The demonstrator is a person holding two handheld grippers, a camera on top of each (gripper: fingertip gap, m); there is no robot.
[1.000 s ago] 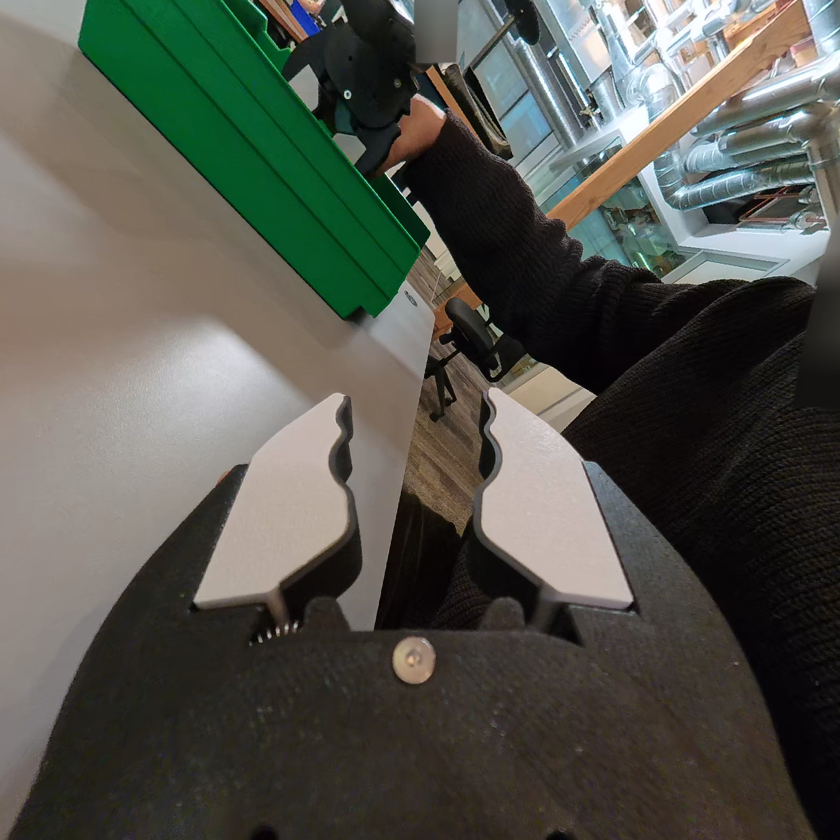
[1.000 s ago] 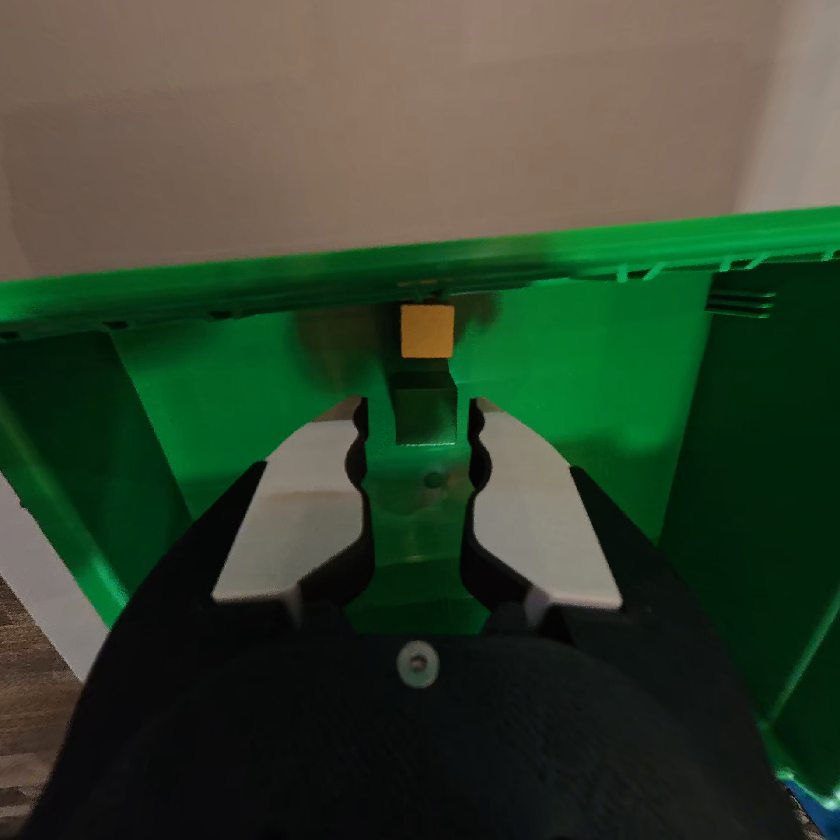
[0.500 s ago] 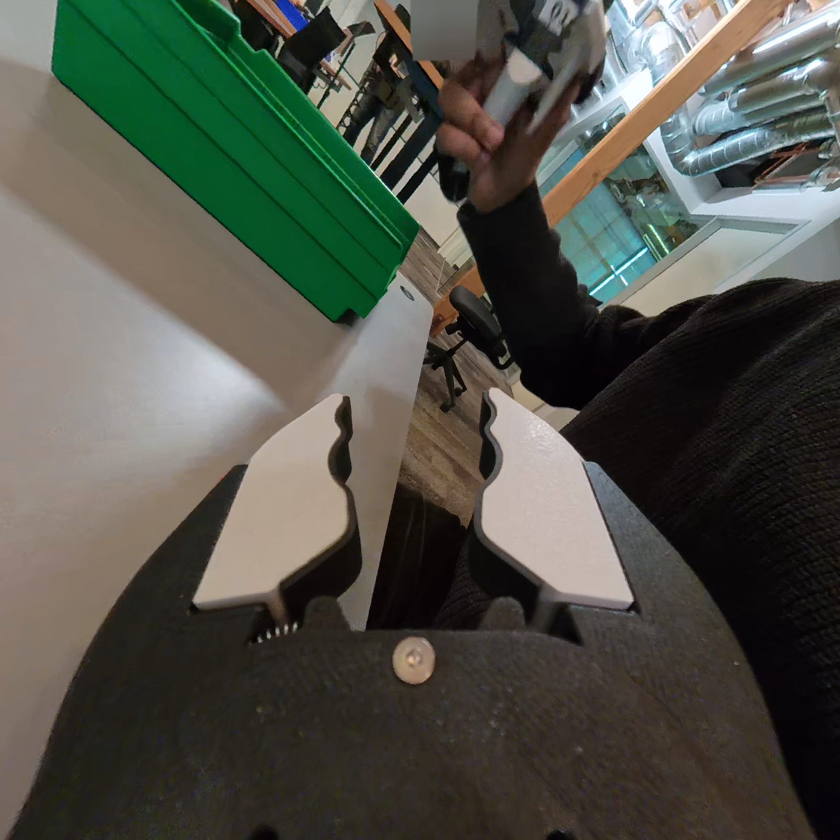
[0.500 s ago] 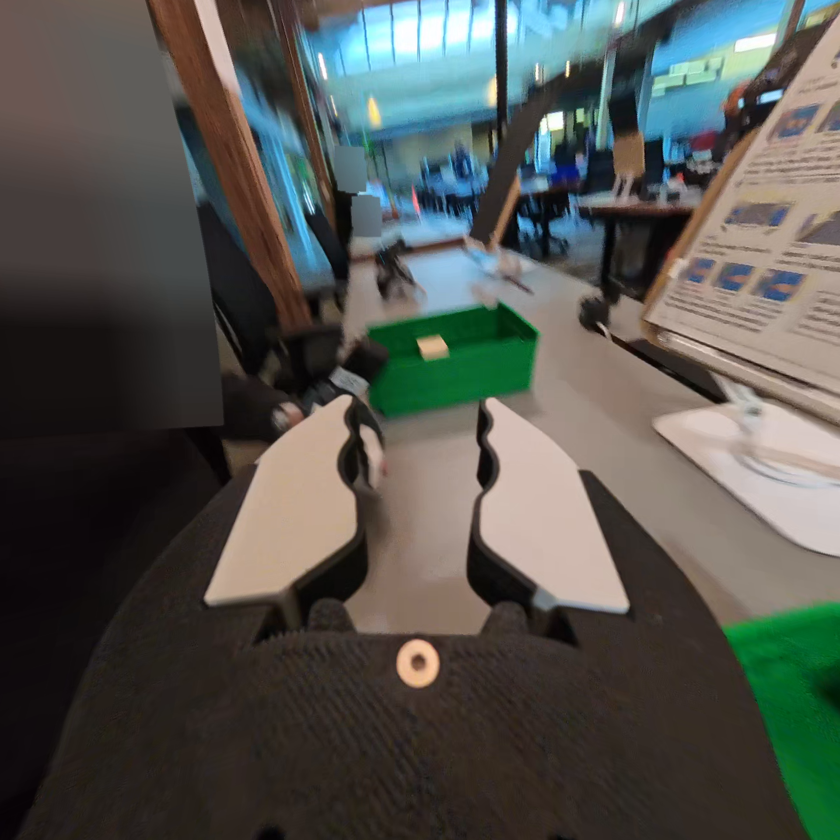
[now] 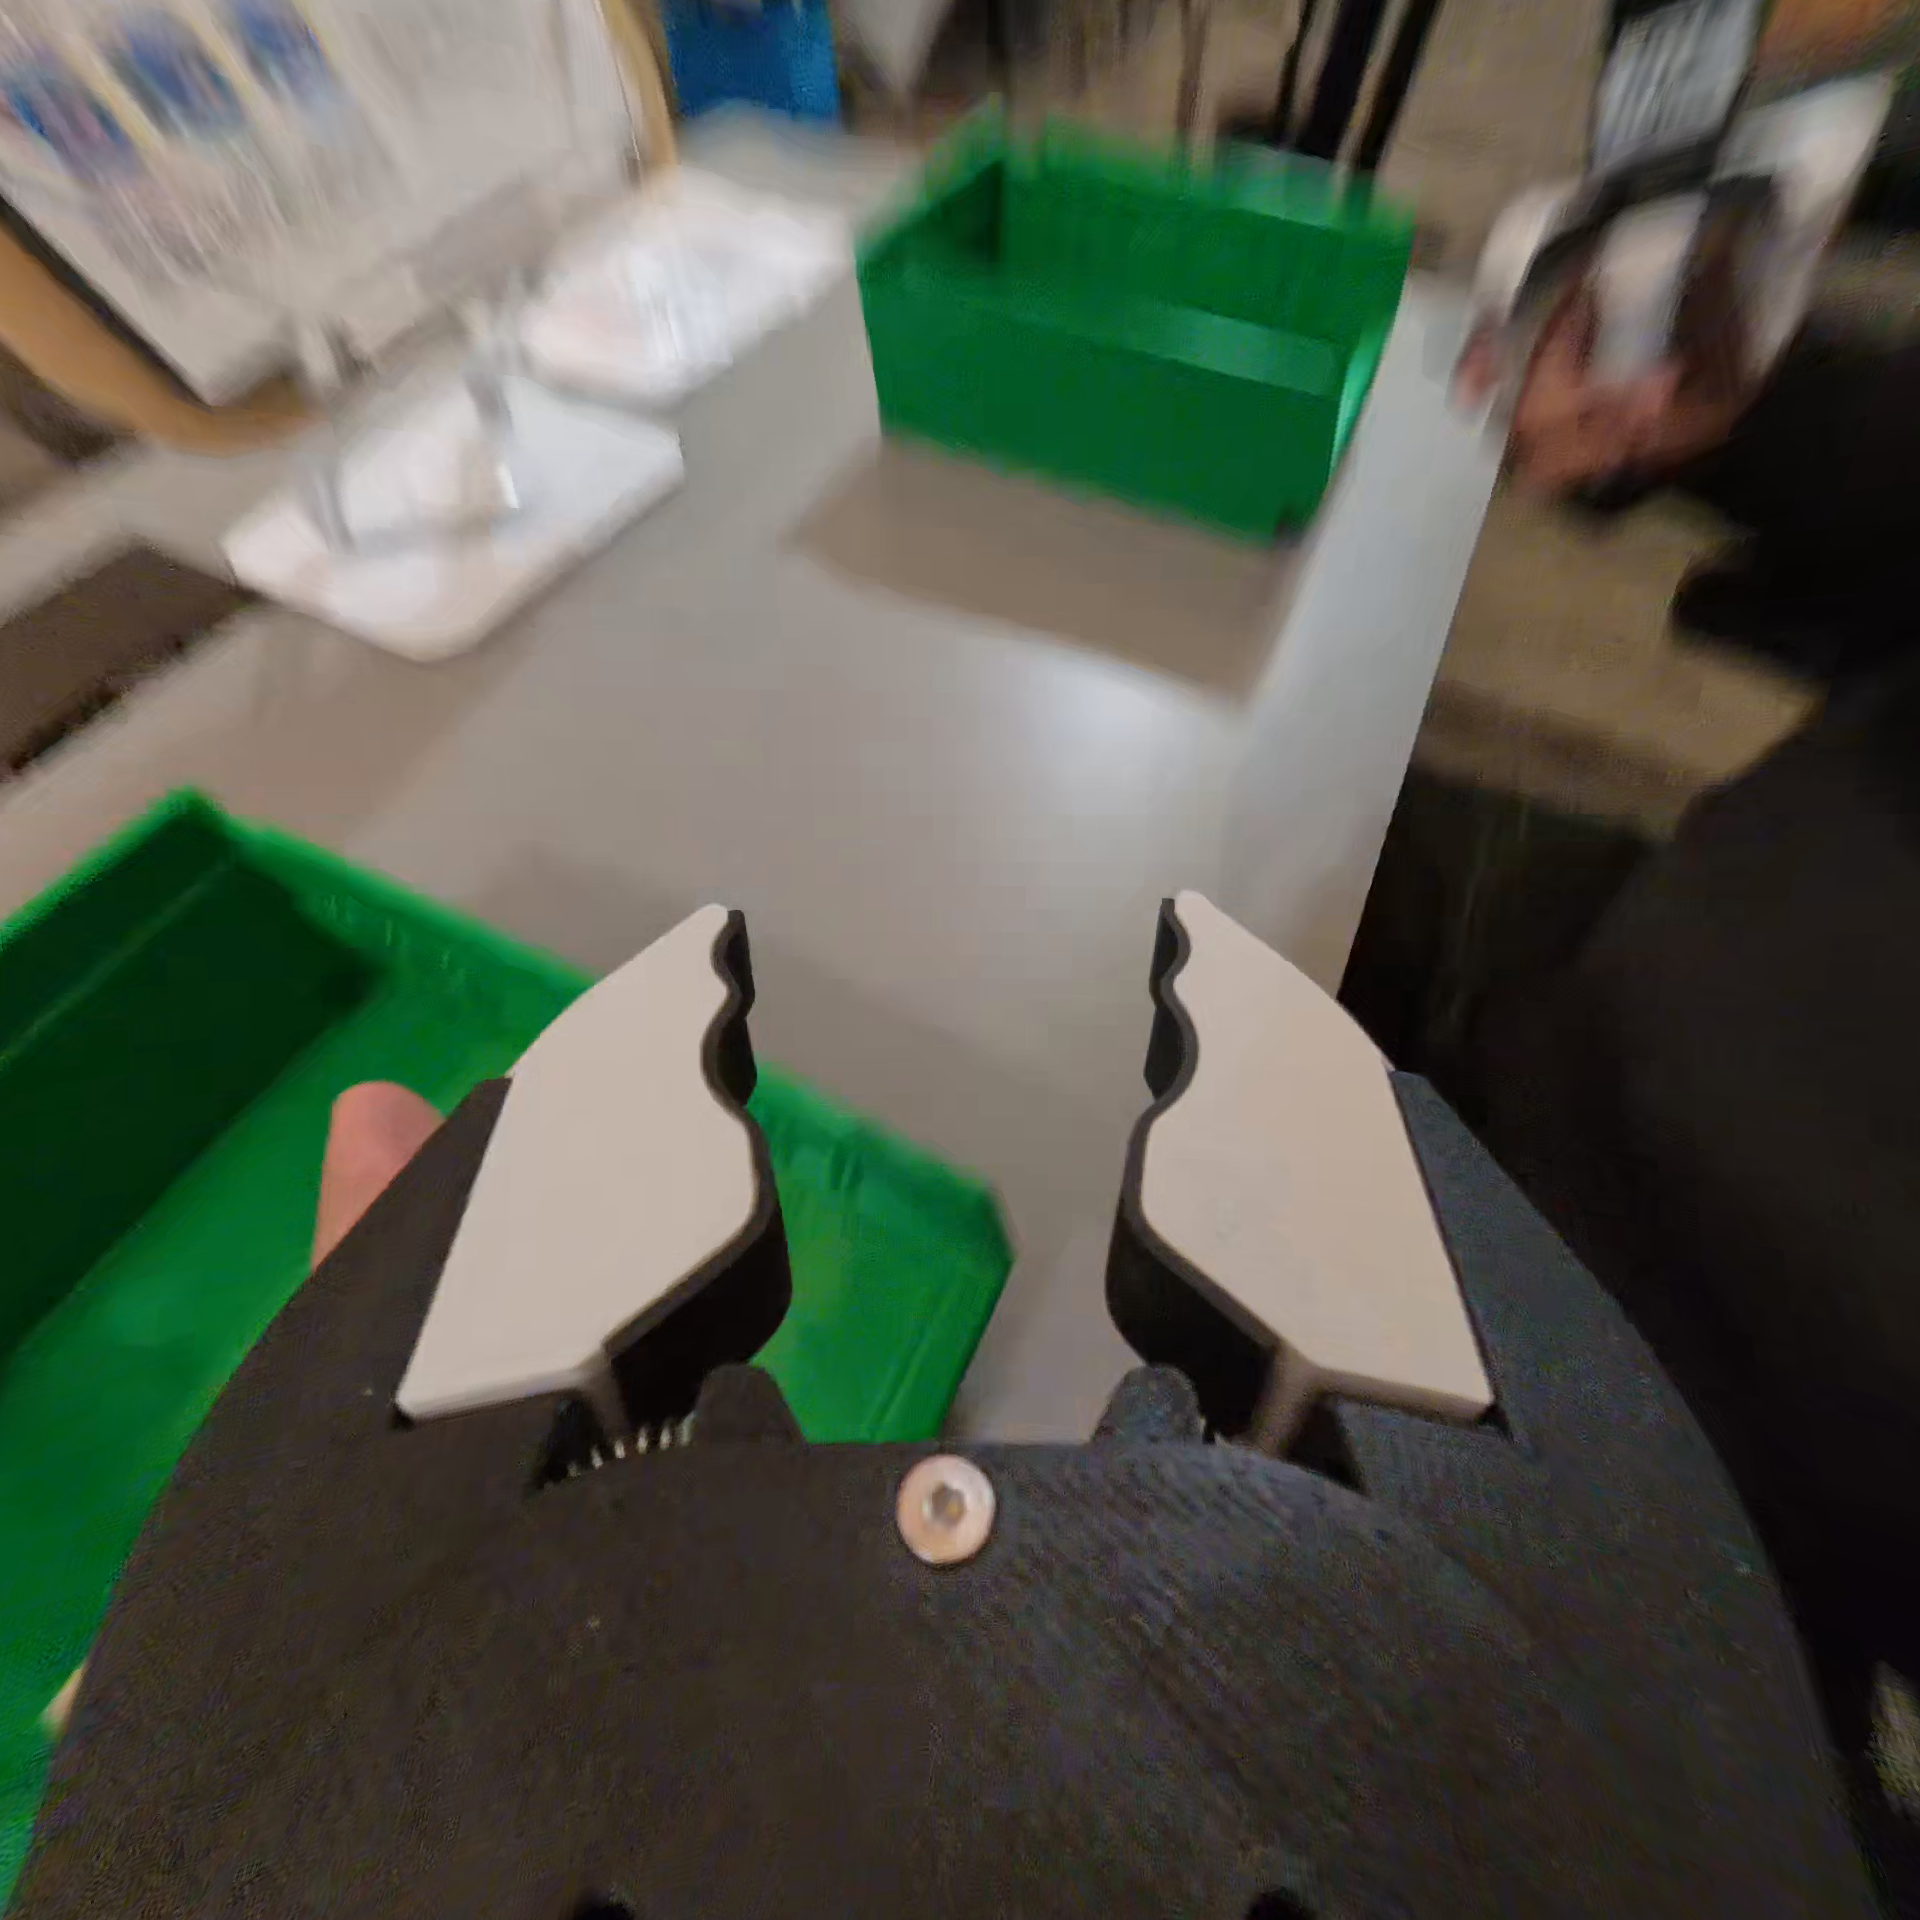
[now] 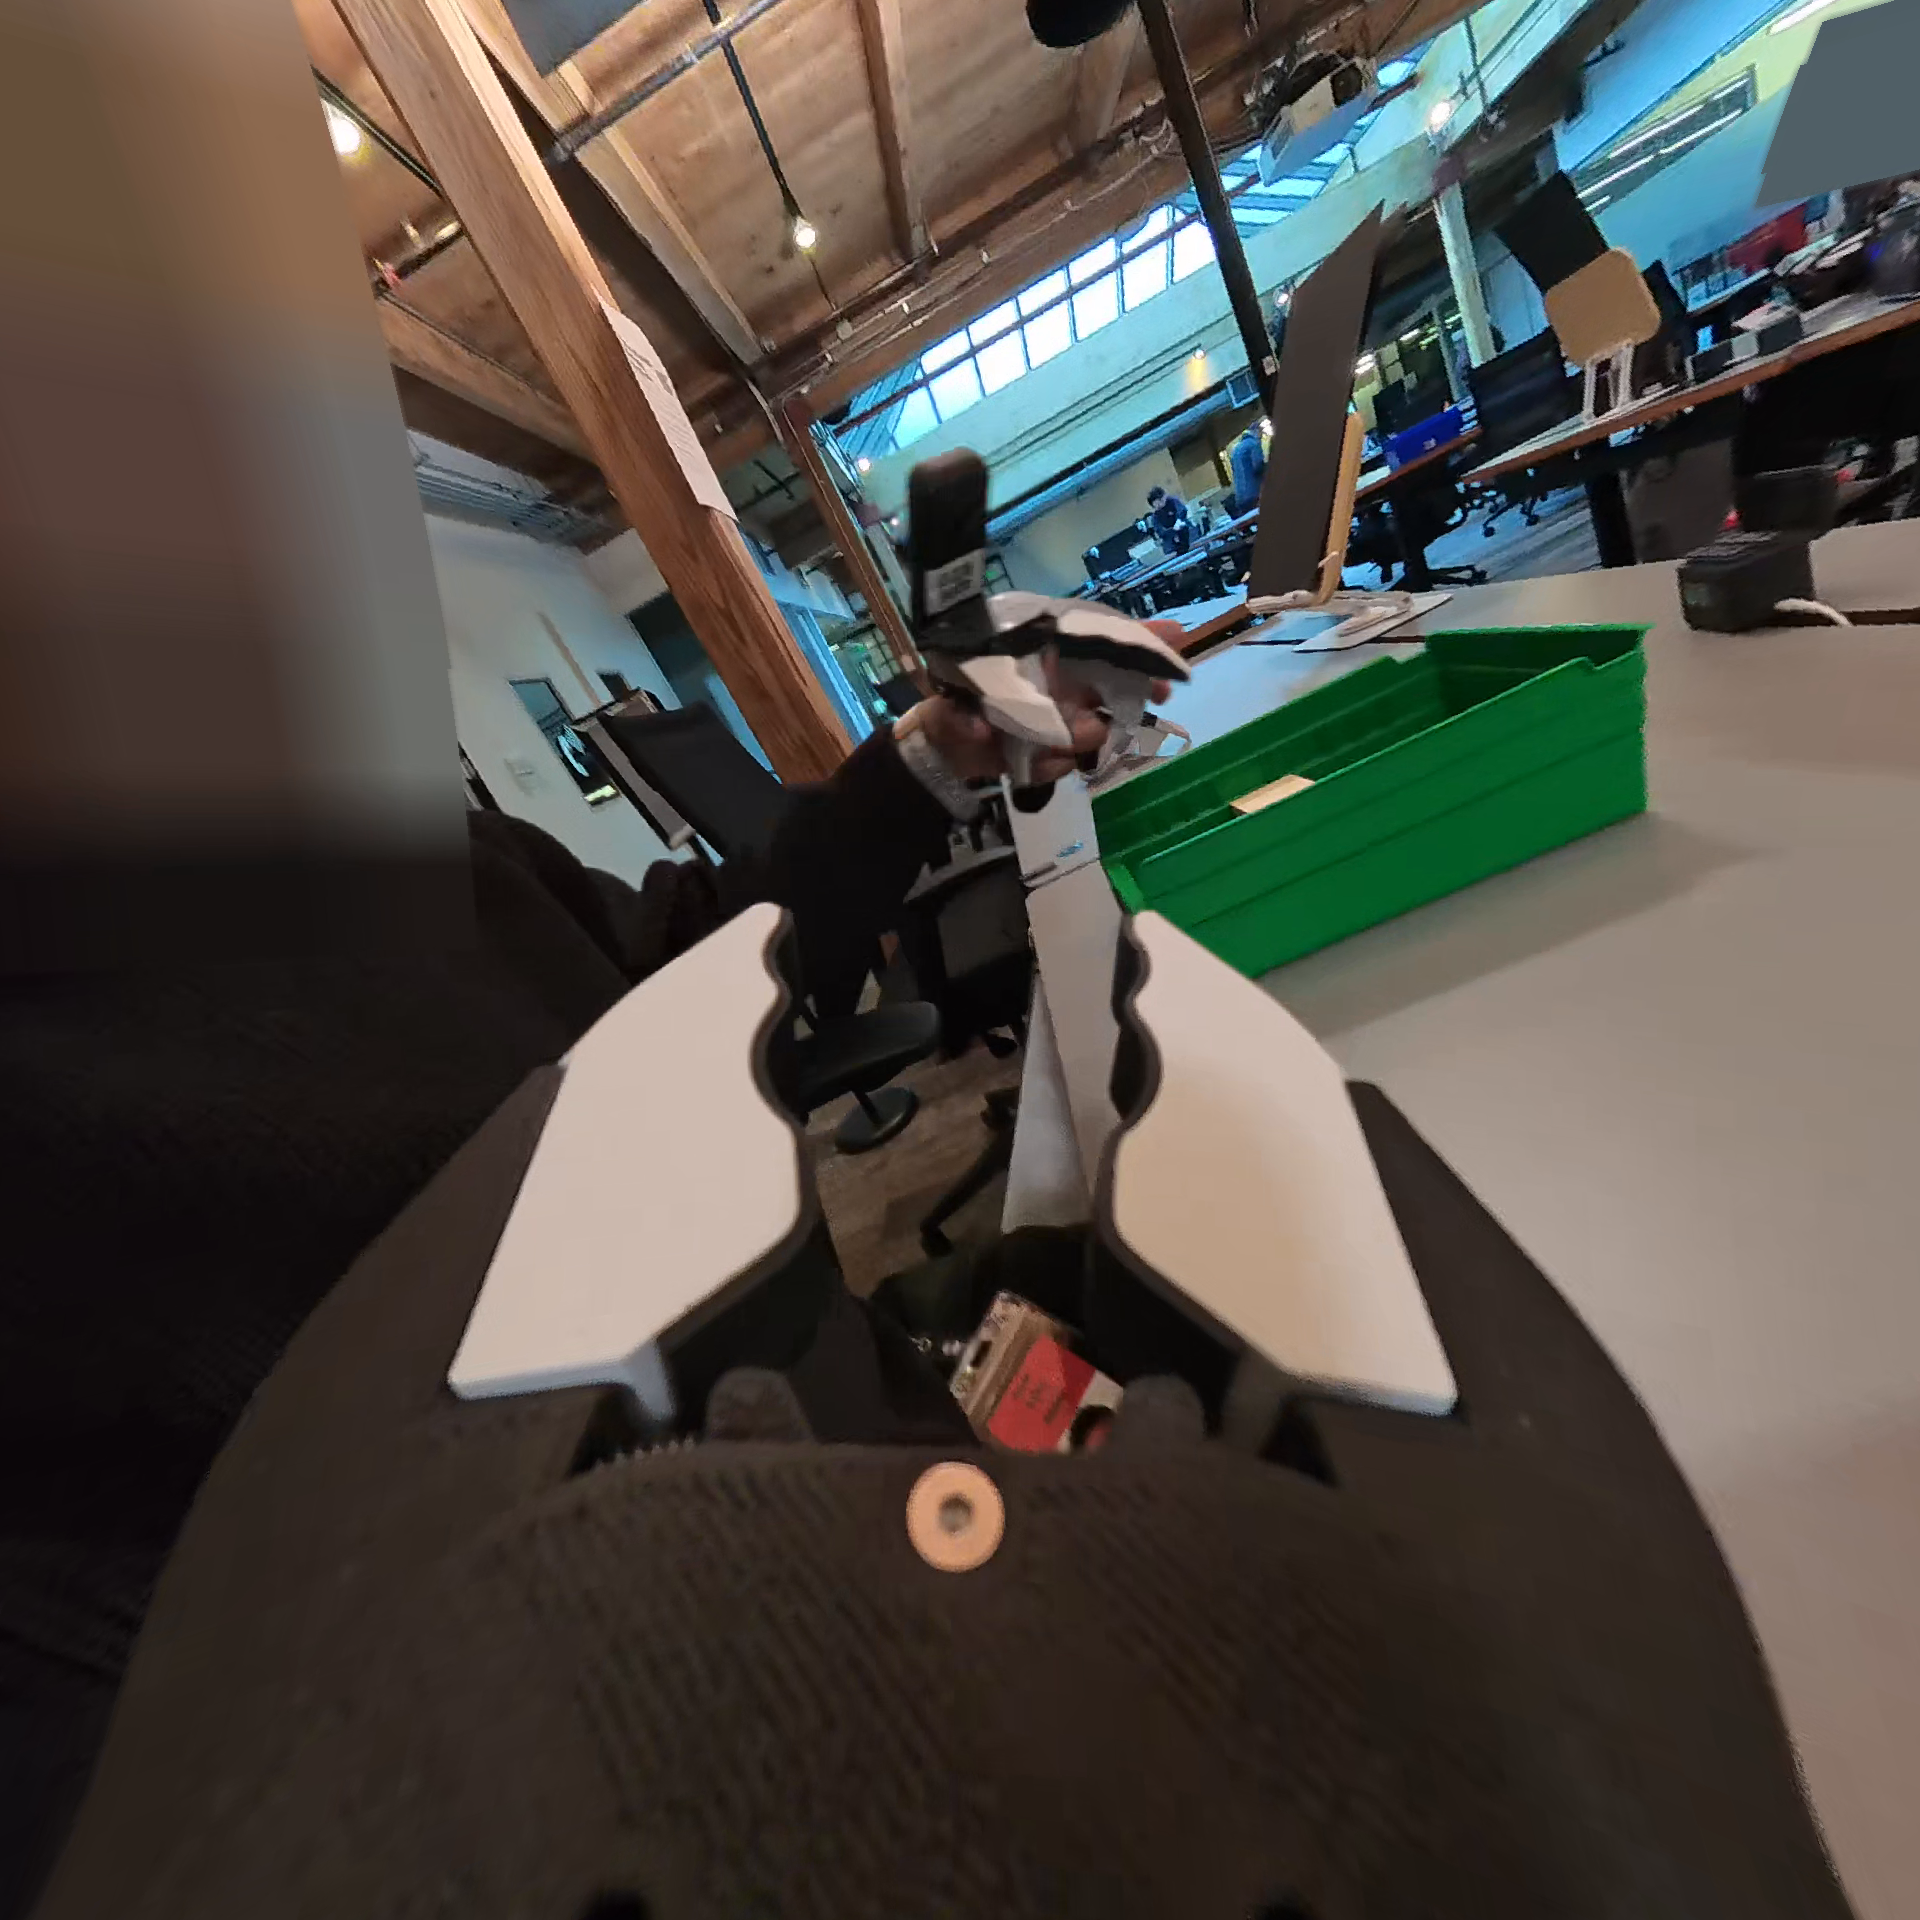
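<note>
Empty, parted left tongs (image 5: 951, 961) above near green bin (image 5: 883, 1247).

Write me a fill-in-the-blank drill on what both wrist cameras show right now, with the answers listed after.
1. Both bins on the grey table are coloured ____.
2. The left gripper is open and holds ____.
3. In the right wrist view, a small tan block lies ____ the green bin.
4. The right gripper points along the near ____ of the table.

Missing words: green; nothing; inside; edge
</note>
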